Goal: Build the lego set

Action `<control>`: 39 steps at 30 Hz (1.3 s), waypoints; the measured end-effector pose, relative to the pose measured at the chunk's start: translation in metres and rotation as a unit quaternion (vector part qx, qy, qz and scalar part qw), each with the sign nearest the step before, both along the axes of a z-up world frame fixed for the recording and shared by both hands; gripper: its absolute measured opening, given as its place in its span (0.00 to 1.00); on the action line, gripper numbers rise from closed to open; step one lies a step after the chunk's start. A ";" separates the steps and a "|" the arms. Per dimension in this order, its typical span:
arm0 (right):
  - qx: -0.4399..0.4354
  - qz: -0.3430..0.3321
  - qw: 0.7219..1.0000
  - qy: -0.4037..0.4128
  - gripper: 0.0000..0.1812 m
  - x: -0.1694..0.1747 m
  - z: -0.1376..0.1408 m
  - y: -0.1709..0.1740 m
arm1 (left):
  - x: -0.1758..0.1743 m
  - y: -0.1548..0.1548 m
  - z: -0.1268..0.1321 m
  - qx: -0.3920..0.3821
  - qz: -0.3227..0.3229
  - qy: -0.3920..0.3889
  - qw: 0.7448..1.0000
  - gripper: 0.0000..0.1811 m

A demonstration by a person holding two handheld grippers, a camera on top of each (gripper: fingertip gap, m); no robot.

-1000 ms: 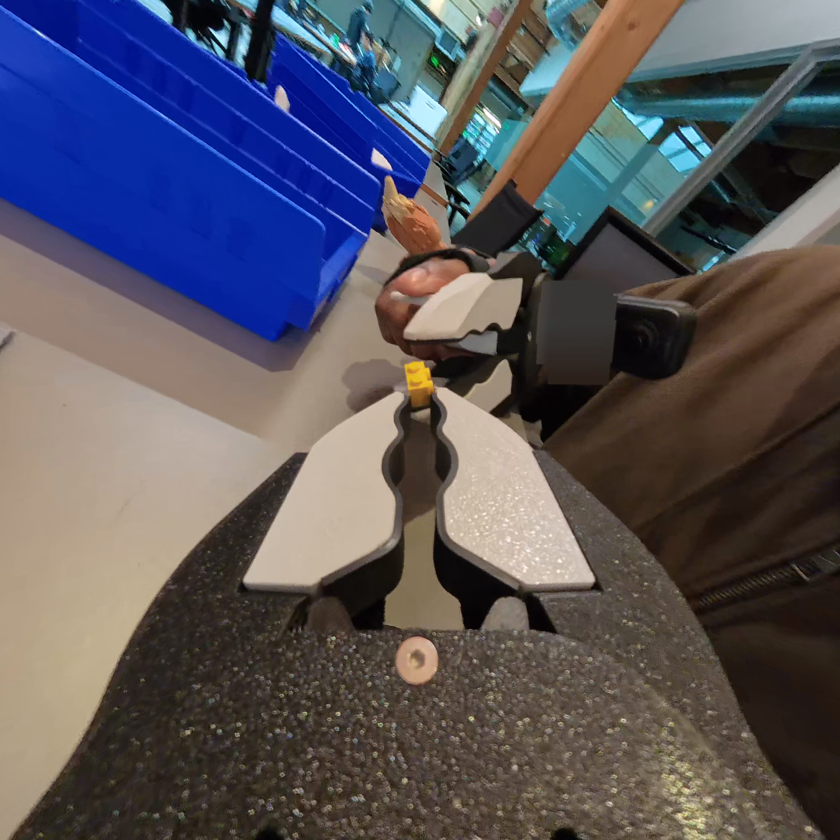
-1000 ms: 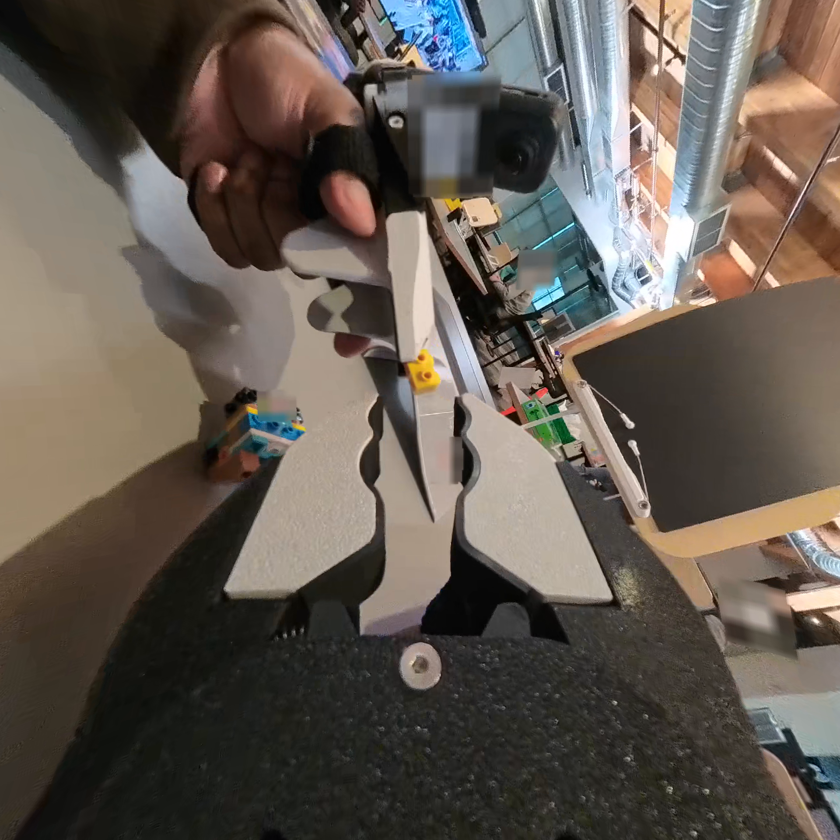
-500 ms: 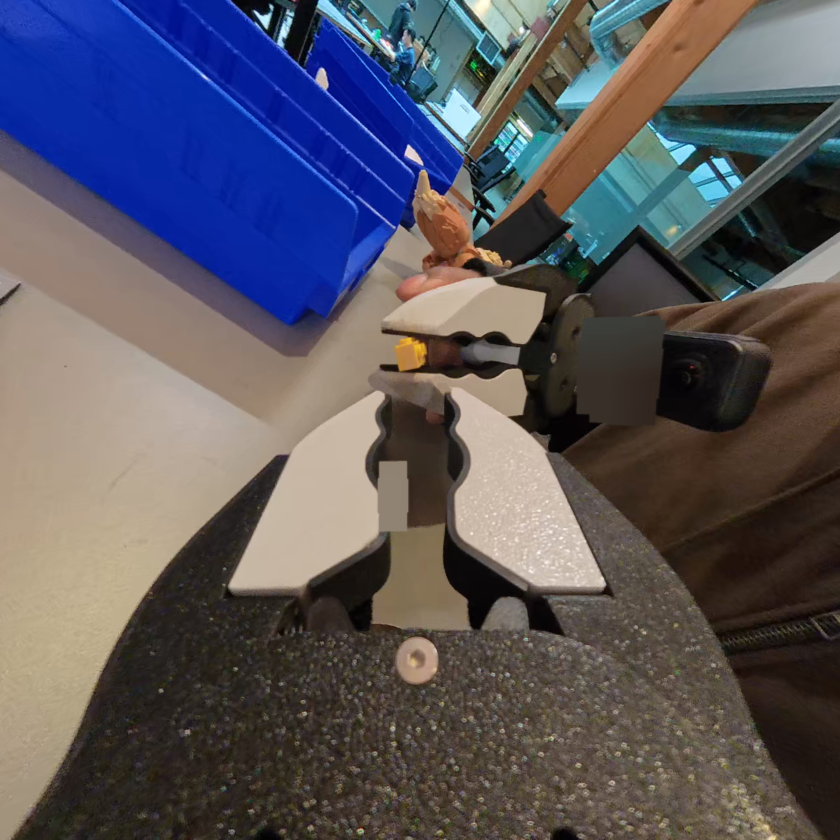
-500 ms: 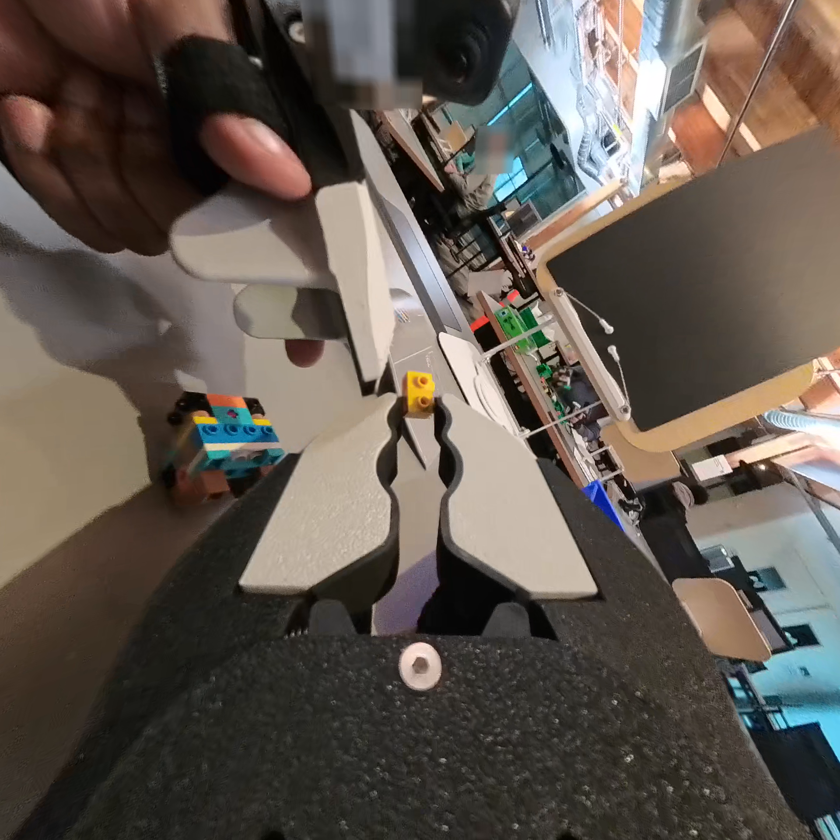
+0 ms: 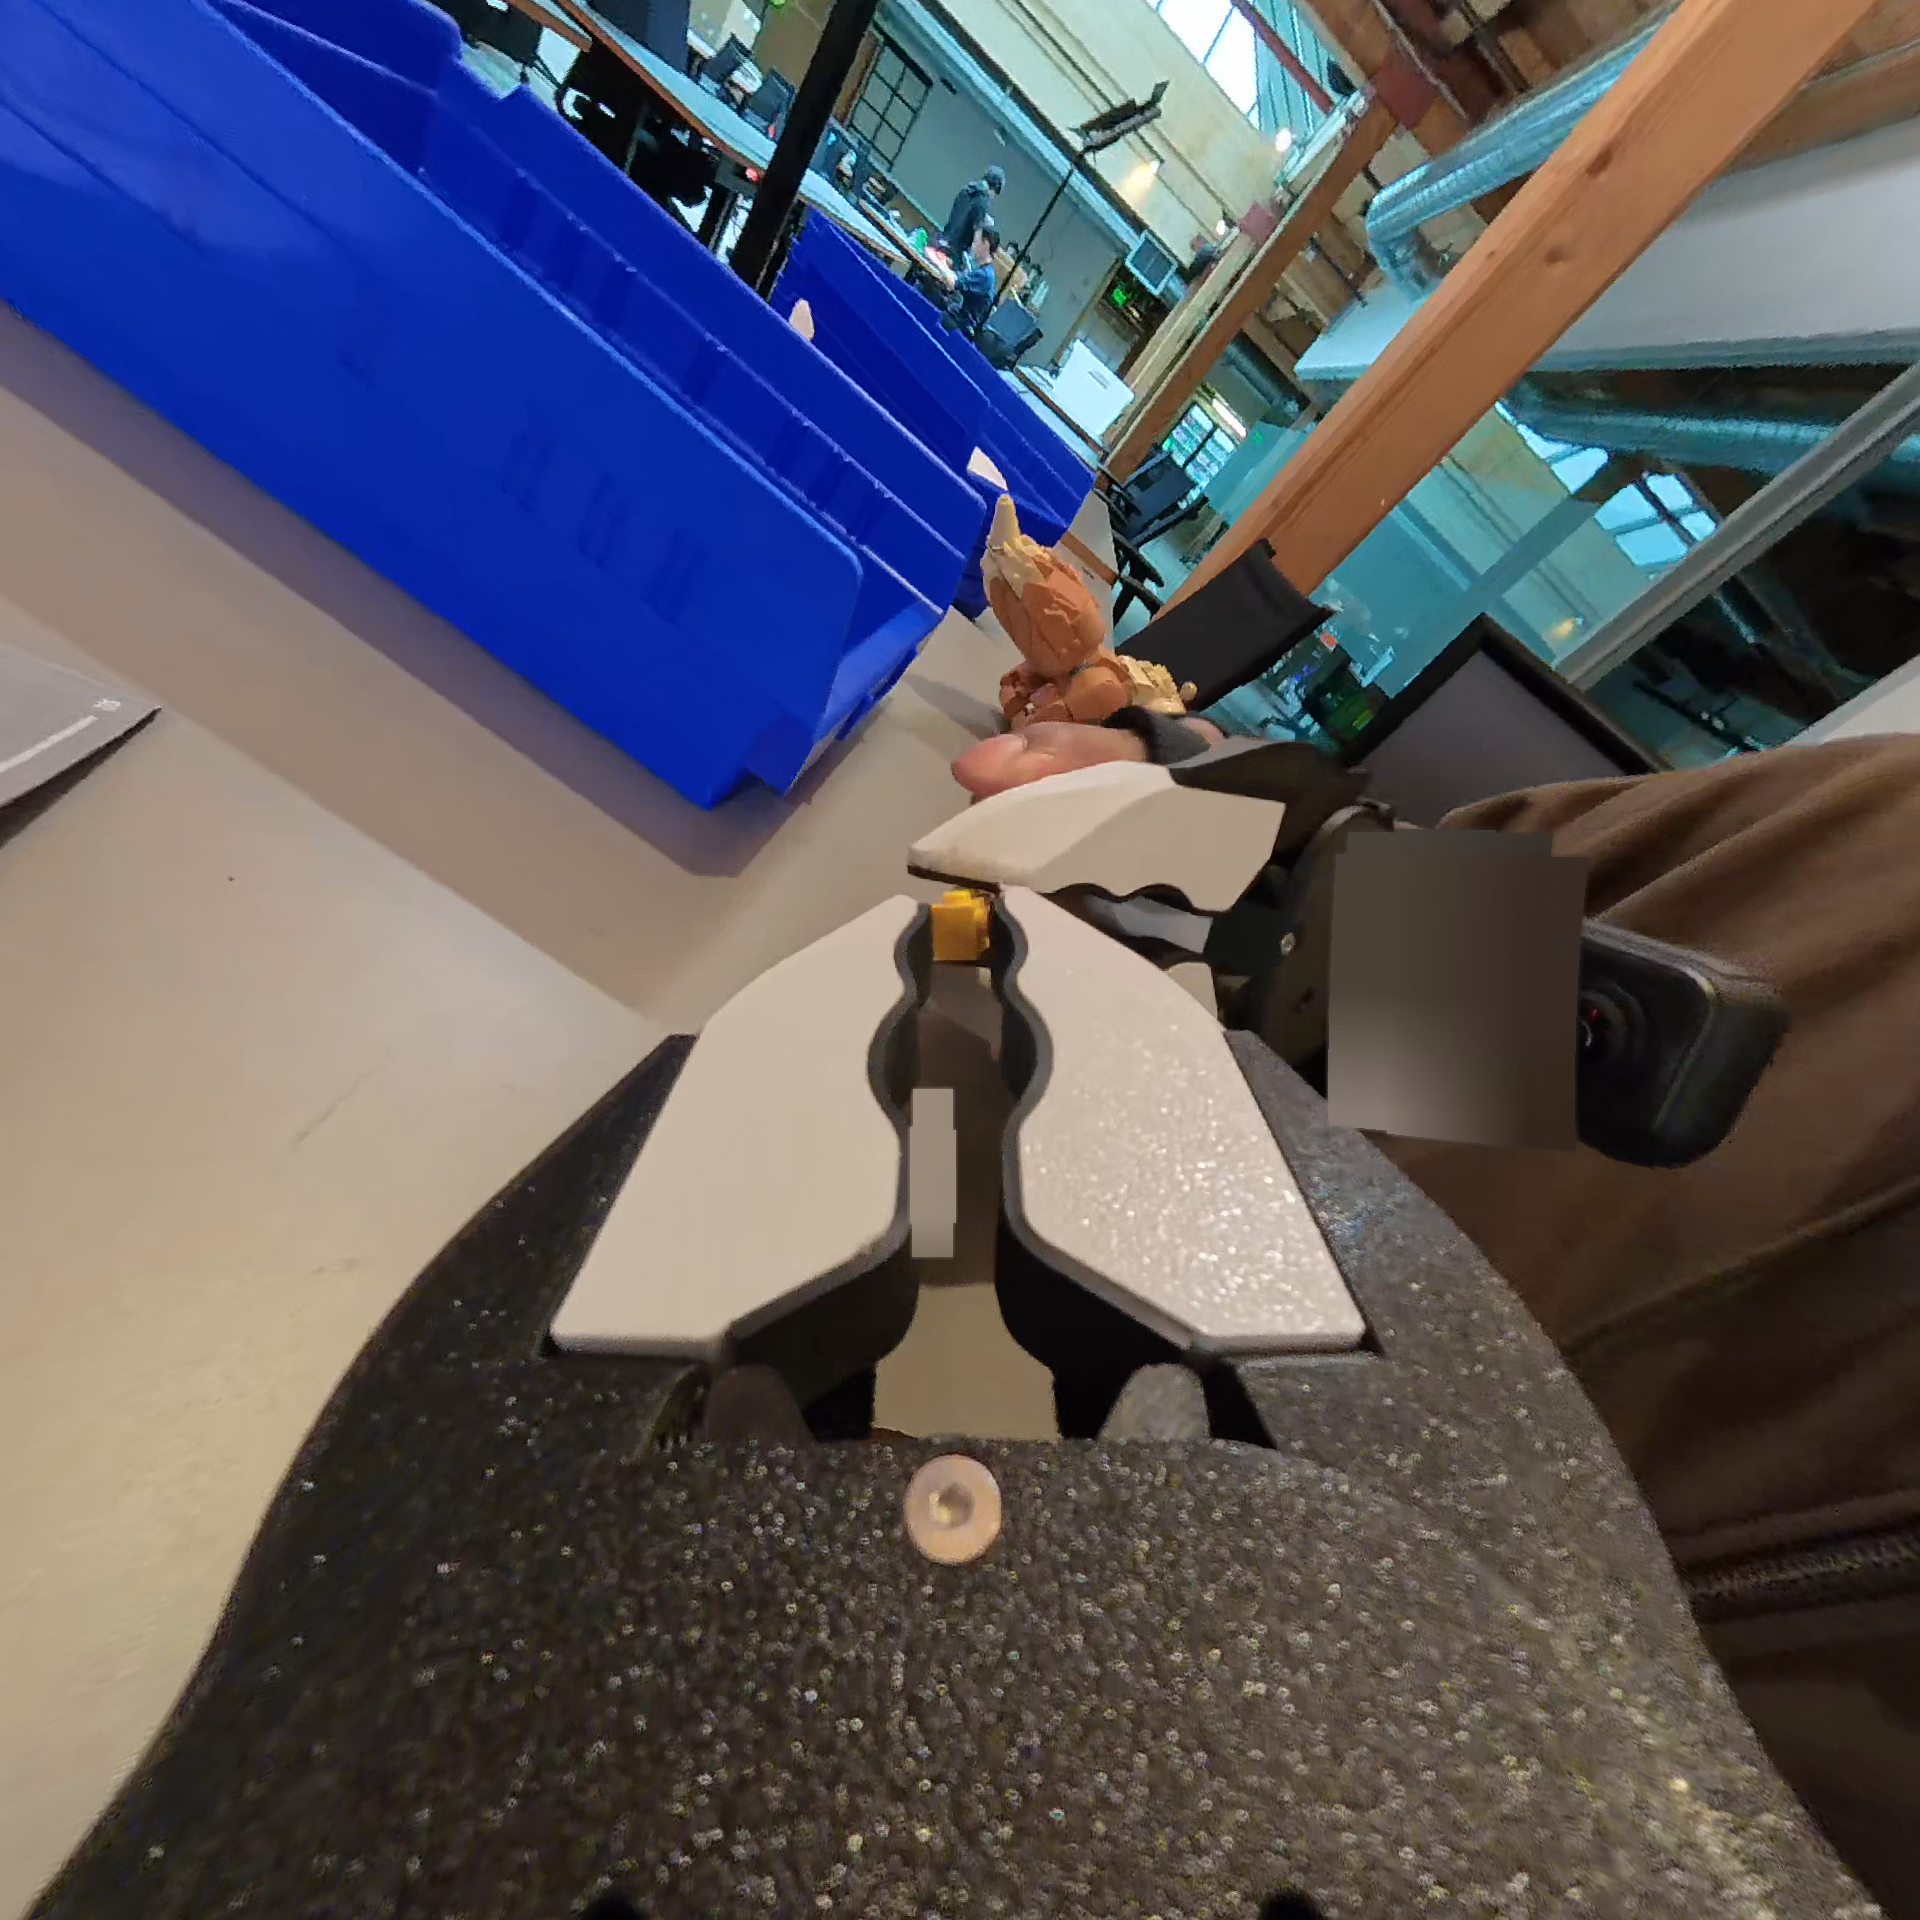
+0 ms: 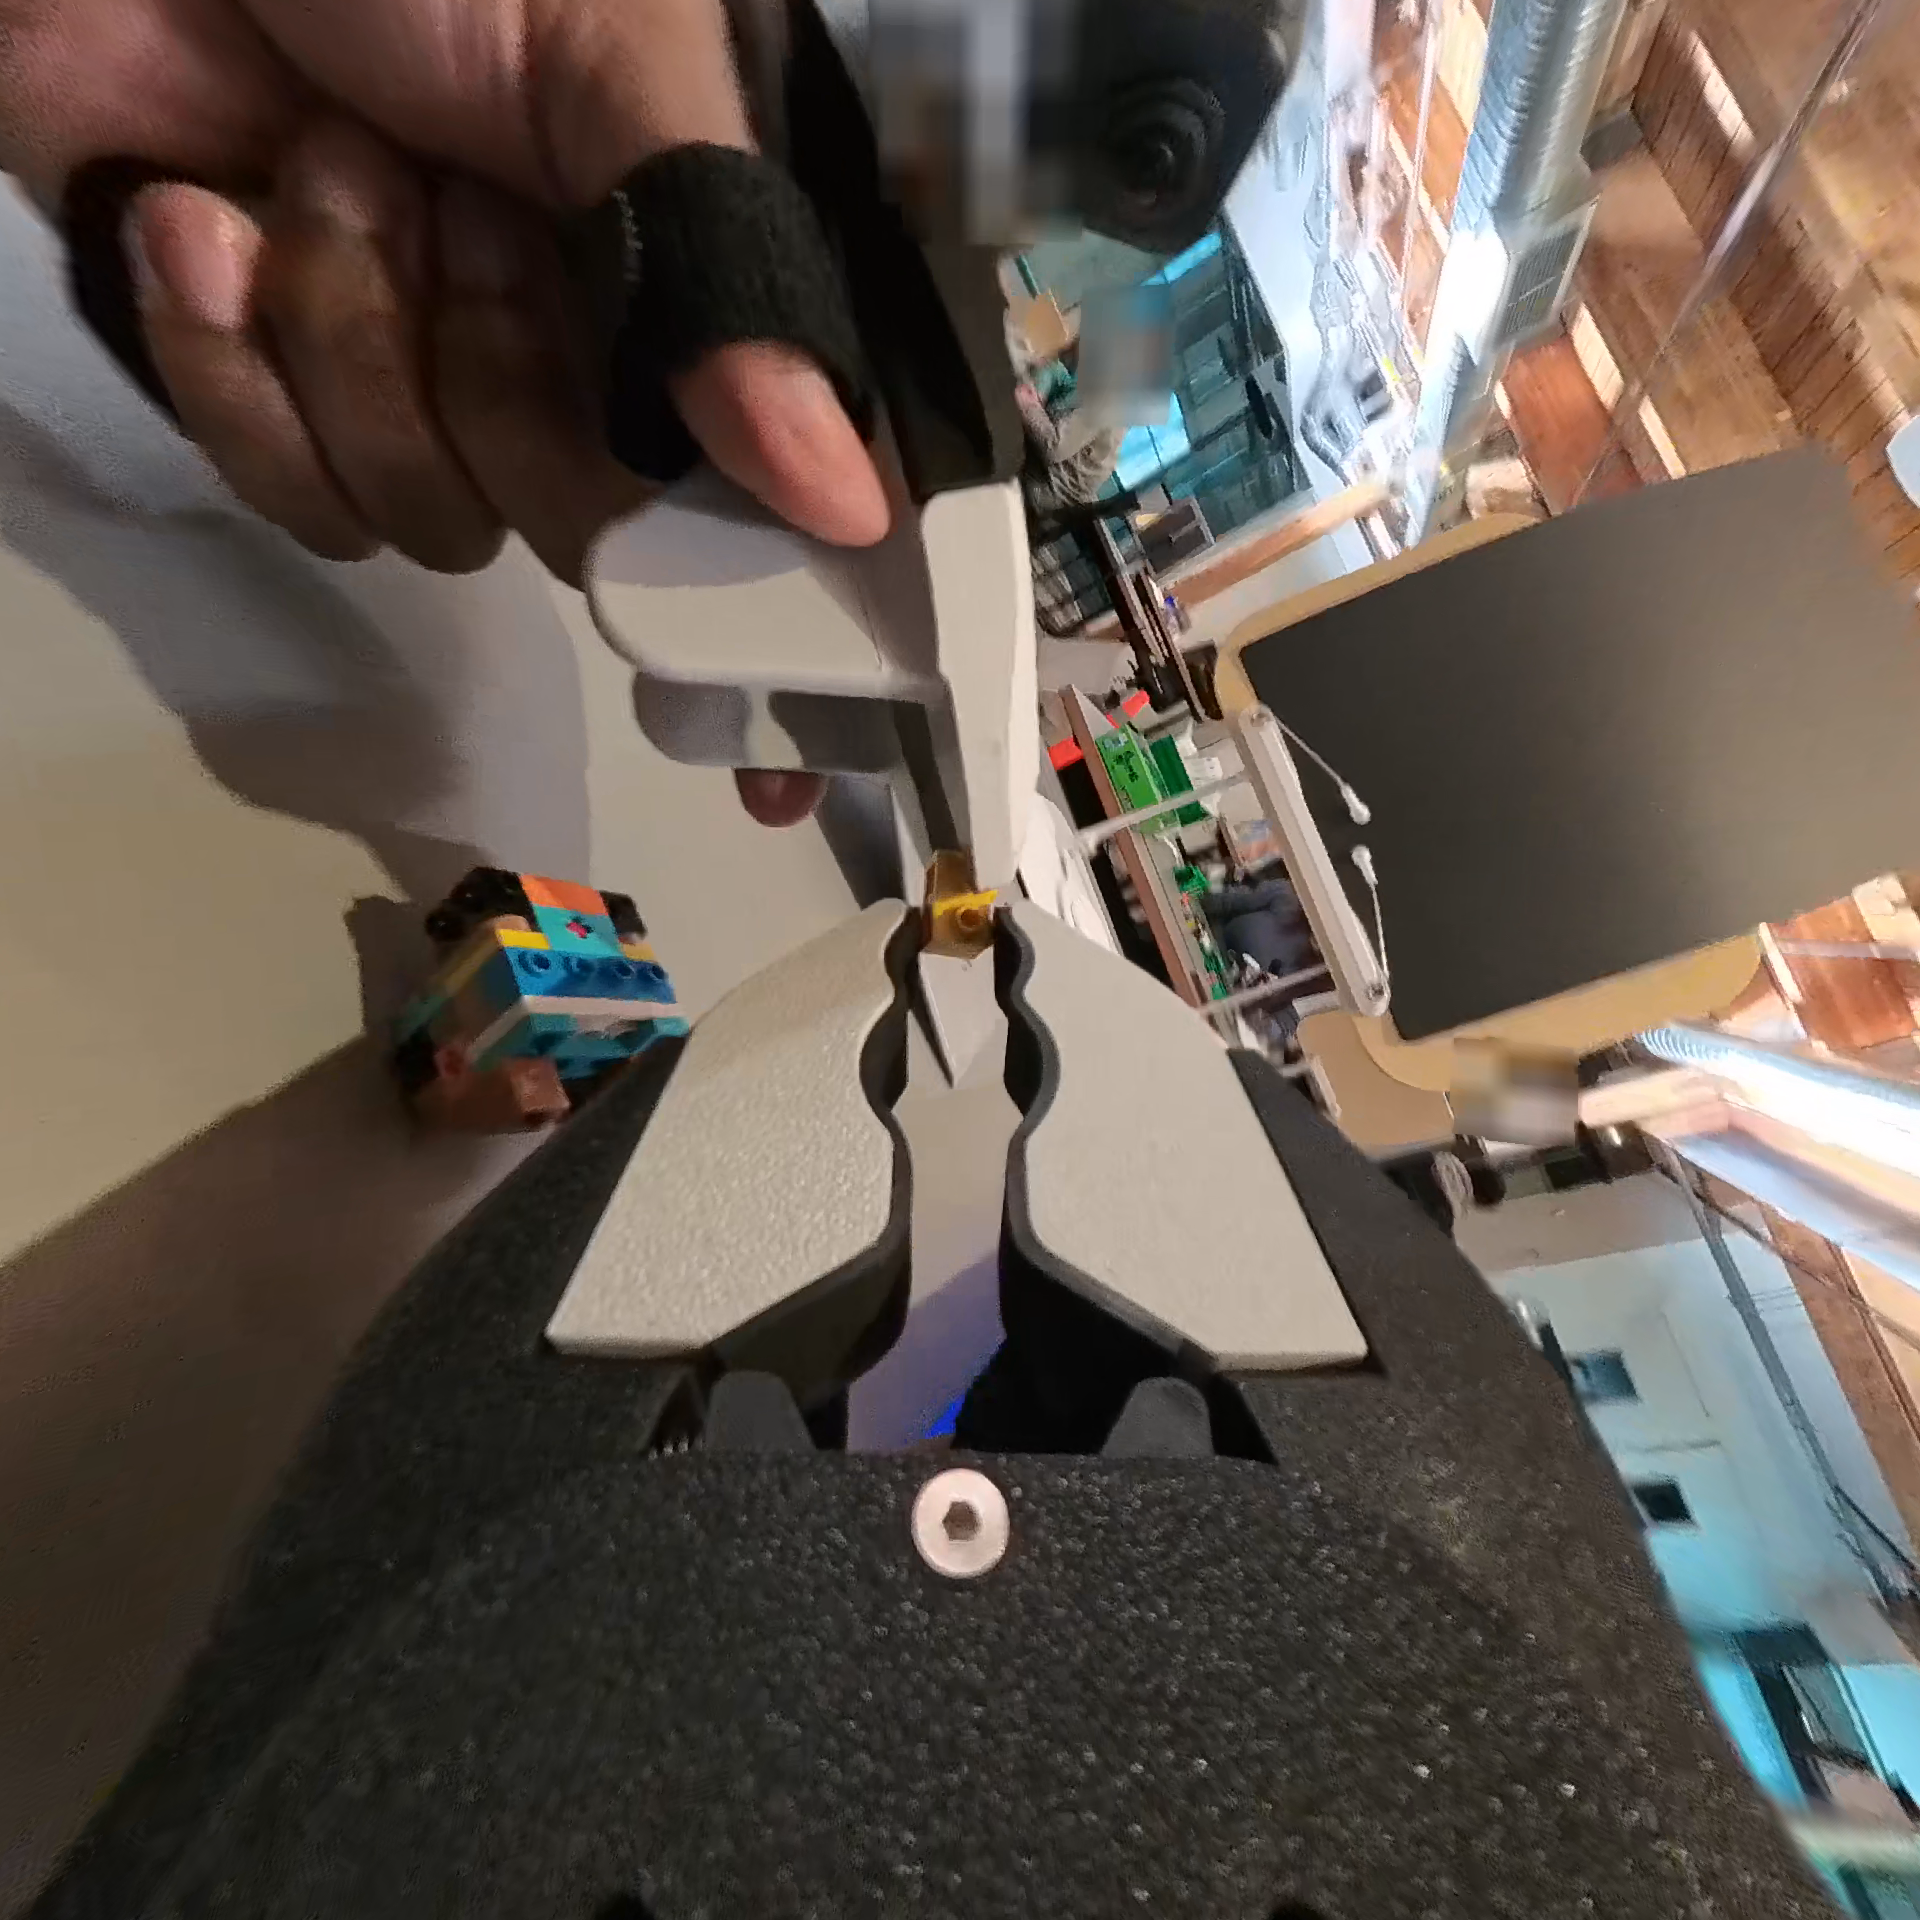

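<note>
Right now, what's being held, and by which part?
A small yellow brick, pinched by its sides between the tips of the left gripper and the right gripper.

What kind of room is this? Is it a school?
Probably a big shared workshop or maker space, not a classroom: blue storage bins on a worktable, exposed wooden beams, silver air ducts.

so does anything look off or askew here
Nothing looks spilled or damaged. One oddity: both grippers meet at the small yellow lego brick, the left gripper and the right gripper pinching it together. The multicoloured lego build stands untouched on the grey table.
</note>
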State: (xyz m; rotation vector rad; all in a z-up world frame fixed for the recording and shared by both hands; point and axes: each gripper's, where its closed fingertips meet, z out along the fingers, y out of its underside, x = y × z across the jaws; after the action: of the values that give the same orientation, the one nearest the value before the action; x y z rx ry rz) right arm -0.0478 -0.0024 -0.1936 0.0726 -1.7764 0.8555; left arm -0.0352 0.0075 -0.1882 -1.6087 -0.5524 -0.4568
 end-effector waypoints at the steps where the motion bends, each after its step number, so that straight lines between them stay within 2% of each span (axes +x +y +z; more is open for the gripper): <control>1: 0.005 0.024 1.000 -0.002 0.09 0.003 -0.001 -0.002 | 0.002 -0.001 0.000 -0.003 -0.010 0.006 1.000 0.05; 3: 0.017 0.105 0.994 -0.016 0.18 0.018 -0.004 -0.008 | 0.009 -0.005 0.003 0.000 -0.047 0.004 0.999 0.05; 5: 0.022 0.188 0.982 -0.022 0.17 0.039 -0.003 -0.011 | 0.027 -0.010 0.005 0.000 -0.121 -0.005 0.993 0.05; 7: 0.013 0.238 0.970 -0.045 0.18 0.053 -0.002 -0.012 | 0.037 -0.014 0.002 -0.015 -0.159 0.005 0.987 0.05; 12: 0.011 0.299 0.949 -0.097 0.16 0.073 -0.007 -0.016 | 0.063 -0.021 -0.012 -0.058 -0.246 0.029 0.967 0.06; 17: 0.044 0.311 0.944 -0.096 0.14 0.081 -0.018 -0.020 | 0.077 -0.020 -0.022 -0.080 -0.287 0.035 0.954 0.06; 26: 0.055 0.291 0.951 -0.092 0.10 0.075 -0.026 -0.021 | 0.069 -0.015 -0.026 -0.084 -0.266 0.021 0.960 0.06; 32: 0.024 0.240 0.964 -0.115 0.09 0.056 -0.021 -0.016 | 0.049 -0.013 -0.021 -0.065 -0.204 0.021 0.977 0.08; 35: -0.007 0.212 0.964 -0.163 0.09 0.041 -0.018 -0.005 | 0.026 -0.023 -0.022 -0.076 -0.150 0.076 0.983 0.16; 37: -0.027 0.200 0.957 -0.207 0.09 0.033 -0.019 0.003 | 0.018 -0.030 -0.041 -0.136 -0.135 0.156 0.969 0.24; 39: -0.040 0.199 0.948 -0.247 0.09 0.030 -0.022 0.007 | 0.020 -0.031 -0.058 -0.181 -0.146 0.211 0.949 0.31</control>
State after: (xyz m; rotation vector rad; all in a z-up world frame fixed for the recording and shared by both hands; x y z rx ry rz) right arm -0.0174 0.0046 -0.2159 0.1814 -2.2342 1.3221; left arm -0.0154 -0.0235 -0.2462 -2.0836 -0.0689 -0.2192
